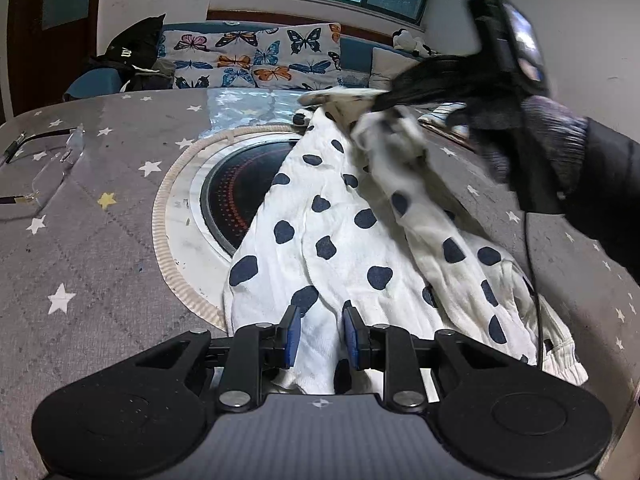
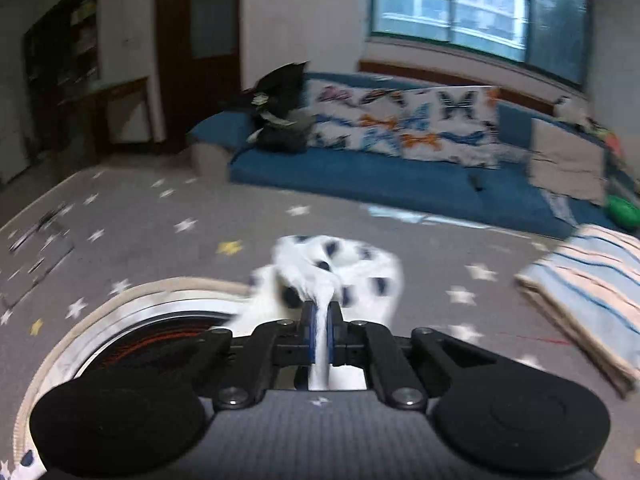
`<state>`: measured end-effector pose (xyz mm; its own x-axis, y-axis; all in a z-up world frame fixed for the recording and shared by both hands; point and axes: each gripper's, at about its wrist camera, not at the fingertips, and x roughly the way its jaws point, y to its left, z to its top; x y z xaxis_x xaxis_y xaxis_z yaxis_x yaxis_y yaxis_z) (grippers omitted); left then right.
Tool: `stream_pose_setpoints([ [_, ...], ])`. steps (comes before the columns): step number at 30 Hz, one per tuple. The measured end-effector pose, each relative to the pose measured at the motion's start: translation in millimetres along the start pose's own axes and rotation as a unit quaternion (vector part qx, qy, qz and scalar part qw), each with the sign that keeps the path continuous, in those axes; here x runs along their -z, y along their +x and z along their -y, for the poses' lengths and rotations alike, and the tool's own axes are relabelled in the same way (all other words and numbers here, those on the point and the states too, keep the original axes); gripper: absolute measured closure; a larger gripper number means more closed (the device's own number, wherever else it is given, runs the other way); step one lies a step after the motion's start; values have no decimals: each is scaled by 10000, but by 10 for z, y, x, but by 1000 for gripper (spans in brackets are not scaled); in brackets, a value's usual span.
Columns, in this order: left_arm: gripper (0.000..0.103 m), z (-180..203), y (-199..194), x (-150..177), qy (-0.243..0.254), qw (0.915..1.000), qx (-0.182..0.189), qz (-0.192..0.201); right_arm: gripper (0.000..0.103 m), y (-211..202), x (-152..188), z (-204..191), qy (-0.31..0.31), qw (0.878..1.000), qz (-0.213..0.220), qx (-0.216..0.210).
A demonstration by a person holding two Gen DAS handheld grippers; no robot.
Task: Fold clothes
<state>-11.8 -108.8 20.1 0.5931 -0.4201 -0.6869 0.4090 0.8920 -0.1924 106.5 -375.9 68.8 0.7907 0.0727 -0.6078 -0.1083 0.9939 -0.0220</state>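
A white garment with dark blue spots lies stretched across the grey star-patterned table cover, partly over a round black cooktop. My left gripper stands partly open around the garment's near edge, with white cloth between its blue pads. My right gripper is shut on a bunched end of the garment and holds it lifted above the table. In the left wrist view the right gripper shows blurred at the far end, with the gloved hand behind it.
Glasses lie on the table at the left. A folded striped cloth lies on the table at the right. A blue sofa with a butterfly cushion and a black bag stands behind the table.
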Motion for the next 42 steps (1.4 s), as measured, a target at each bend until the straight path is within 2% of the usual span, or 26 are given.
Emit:
stream_pose_setpoints([
  [7,77,22,1,19,64,10000,-69,25,99,-387,279,742,795,9947,-12,650],
  [14,77,59,-5,31,138,9998,-145,31,97,-636,828,1369,1696,9788,-354,1089],
  [15,77,63,-7,33,152,9998,-157,31,92,-661,904,1442,1849,9760,-411,1077],
  [18,77,71,-6,36,193,9996,-186,17,82,-744,1089,1516,1758,9777,-594,985],
  [21,76,84,-3,30,218,9995,-218,-10,75,-857,1158,1467,1393,9831,-608,1020],
  [24,72,110,4,22,263,9994,-229,-35,61,-985,1108,1364,1049,9879,-535,1014],
  [26,69,134,7,26,312,9992,-249,-40,57,-1013,1033,1283,827,9908,-495,953],
  [28,68,146,6,29,316,9992,-253,-41,45,-922,967,1204,626,9925,-536,906],
  [31,68,150,4,30,308,9992,-258,-45,44,-773,868,1087,326,9941,-605,836],
  [33,67,151,0,30,313,9992,-256,-48,39,-674,803,1008,126,9947,-650,789],
  [37,67,143,-9,33,293,9993,-242,-49,38,-341,723,976,-138,9924,-960,764],
  [40,67,137,-9,36,285,9993,-217,-53,37,-231,664,1049,-244,9899,-964,1008],
  [42,67,128,-8,37,277,9994,-194,-59,37,-261,592,1198,-106,9868,-822,1395],
])
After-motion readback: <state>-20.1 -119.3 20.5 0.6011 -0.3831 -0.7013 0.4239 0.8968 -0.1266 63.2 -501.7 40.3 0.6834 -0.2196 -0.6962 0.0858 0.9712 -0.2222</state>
